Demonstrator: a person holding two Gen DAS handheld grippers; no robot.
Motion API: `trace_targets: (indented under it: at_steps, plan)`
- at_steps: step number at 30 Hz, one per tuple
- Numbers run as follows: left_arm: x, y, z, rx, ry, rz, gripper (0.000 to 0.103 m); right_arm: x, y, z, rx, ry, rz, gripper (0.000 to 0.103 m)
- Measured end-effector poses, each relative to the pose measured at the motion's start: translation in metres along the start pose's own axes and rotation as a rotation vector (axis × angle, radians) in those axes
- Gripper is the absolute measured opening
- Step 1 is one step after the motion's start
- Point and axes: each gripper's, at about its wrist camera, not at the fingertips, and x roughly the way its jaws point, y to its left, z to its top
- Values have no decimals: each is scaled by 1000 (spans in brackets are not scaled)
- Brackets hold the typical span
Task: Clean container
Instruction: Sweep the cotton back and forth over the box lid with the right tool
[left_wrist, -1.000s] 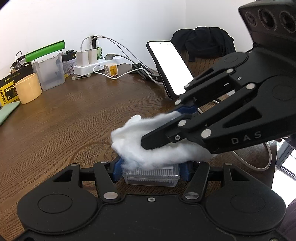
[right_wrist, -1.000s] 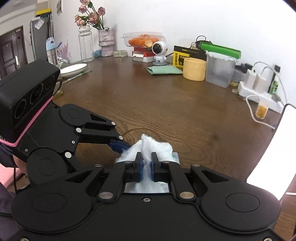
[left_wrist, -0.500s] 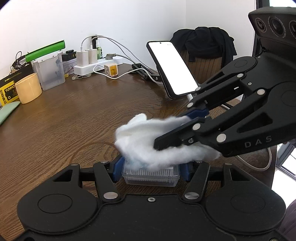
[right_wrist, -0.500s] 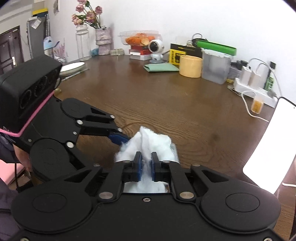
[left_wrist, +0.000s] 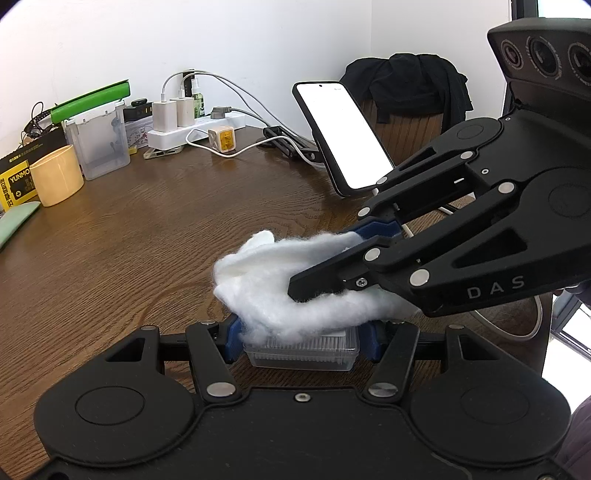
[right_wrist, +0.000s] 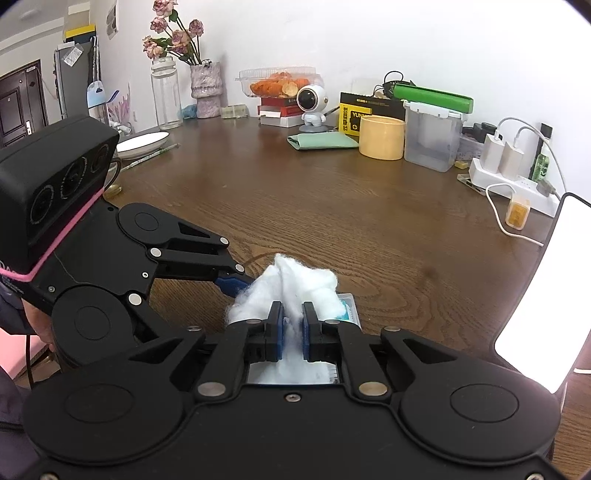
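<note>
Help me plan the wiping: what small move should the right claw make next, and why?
Probably drag the cotton sideways along the little clear box. The right claw is shut on the cotton, which lies over the box's top, and the left claw grips the box at both sides, so it should stay put.

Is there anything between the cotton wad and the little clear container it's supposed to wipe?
Nothing visible. The cotton wad, pinched in the right gripper, sits directly on top of the clear container, which the left gripper clamps by its sides on the table.
</note>
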Motion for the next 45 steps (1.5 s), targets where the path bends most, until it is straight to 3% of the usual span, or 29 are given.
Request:
trace_targets:
  at_steps: [15, 22, 26, 32, 45]
  plan:
    - [-1, 0, -1, 1, 0, -2, 59, -3, 2, -5, 34, -22, -35, 11]
    - [-1, 0, -1, 1, 0, -1, 59, -2, 4, -3, 34, -10, 11, 8]
    - [-1, 0, -1, 1, 0, -1, 59, 0, -1, -2, 46, -17, -26, 8]
    - [-1, -1, -1, 1, 0, -1, 59, -2, 3, 0, 27, 19, 46, 8]
    - [-1, -1, -1, 0, 0, -1, 59, -5, 0, -5, 54, 2, 10, 9]
